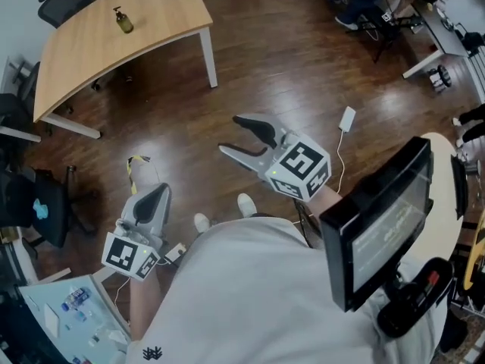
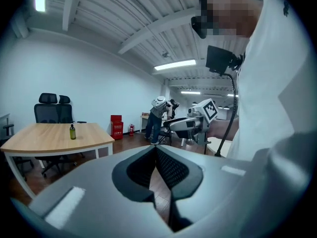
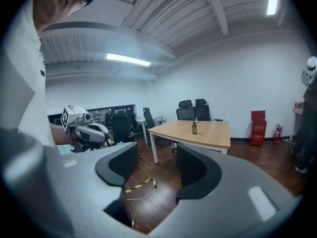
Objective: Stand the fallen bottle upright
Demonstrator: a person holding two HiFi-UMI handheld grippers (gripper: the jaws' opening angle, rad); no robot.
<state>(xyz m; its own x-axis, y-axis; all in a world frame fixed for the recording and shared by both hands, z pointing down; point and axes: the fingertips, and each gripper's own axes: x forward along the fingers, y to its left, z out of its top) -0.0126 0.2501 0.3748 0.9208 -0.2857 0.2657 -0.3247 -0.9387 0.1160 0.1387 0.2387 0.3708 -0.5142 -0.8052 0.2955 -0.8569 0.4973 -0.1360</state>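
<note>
The bottle (image 1: pixel 123 20) stands upright near the middle of the desk (image 1: pixel 83 67), so nothing there looks fallen. Both grippers are held close to the person's body, well apart from the desk, likely idle. The left gripper (image 1: pixel 155 196) has its fingers together, while the right gripper (image 1: pixel 229 133) has them apart and empty.

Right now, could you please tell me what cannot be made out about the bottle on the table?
- Dark green bottle: label and fill level too small, all three views.
- Wooden table: far legs hidden under its top, head view.
- Person's legs: hidden by the white shirt, head view.
</note>
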